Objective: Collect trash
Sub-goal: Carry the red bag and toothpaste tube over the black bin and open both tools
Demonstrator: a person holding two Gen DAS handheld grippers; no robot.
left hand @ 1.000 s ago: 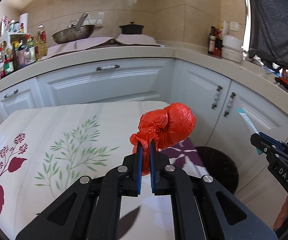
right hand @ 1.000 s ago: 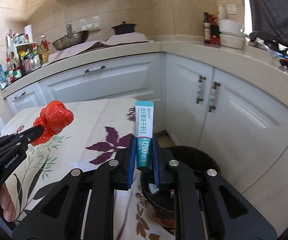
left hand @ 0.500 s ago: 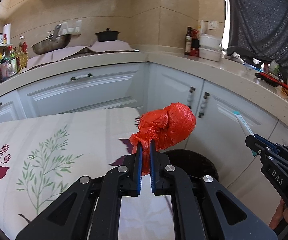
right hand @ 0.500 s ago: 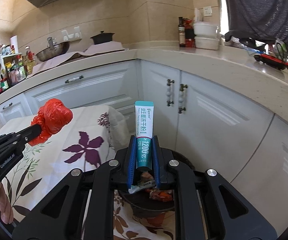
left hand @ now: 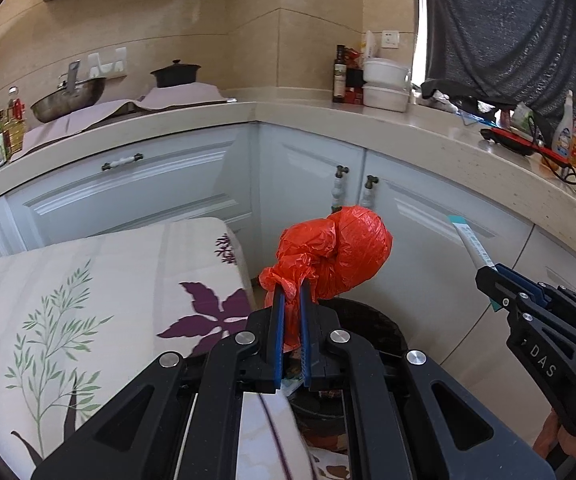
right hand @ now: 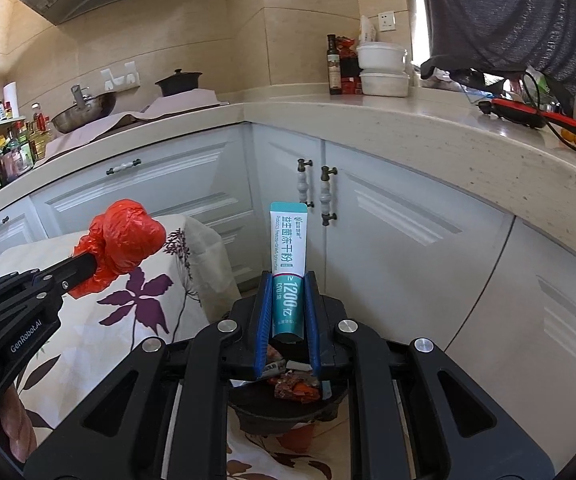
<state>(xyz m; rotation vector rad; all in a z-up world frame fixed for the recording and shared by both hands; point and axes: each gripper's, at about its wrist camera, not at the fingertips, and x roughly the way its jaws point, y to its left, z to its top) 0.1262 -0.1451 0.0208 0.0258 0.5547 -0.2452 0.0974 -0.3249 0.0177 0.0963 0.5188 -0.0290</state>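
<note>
Two handheld grippers hang over a dark round bin (right hand: 288,408) in a kitchen corner, each carrying a piece of trash. Left gripper (left hand: 291,300): jaws pressed on the knotted neck of a red plastic bag (left hand: 336,258), whose bulging body juts up past the blue pads. Right gripper (right hand: 288,300): jaws pinching the lower part of a teal-and-white sachet (right hand: 288,256), which stands upright with Chinese print and "1200" legible; its bottom edge ends between the pads. Below the right gripper, crumpled wrappers (right hand: 294,388) lie in the bin, mostly masked by the black linkage, so what they are cannot be made out. From the left wrist camera only an arc of the bin's rim shows behind the bag. Beside the bin, a surface draped in a floral cloth (left hand: 88,280) runs off the frame's left edge. Farther back, white cabinets (right hand: 388,220) wrap the corner under a beige counter (right hand: 428,128). On it sit a wok (right hand: 84,112), a black pot (right hand: 178,82), stacked white tubs (right hand: 382,68) and a dark bottle (right hand: 333,66); the jars at far left are too blurred to read.
</note>
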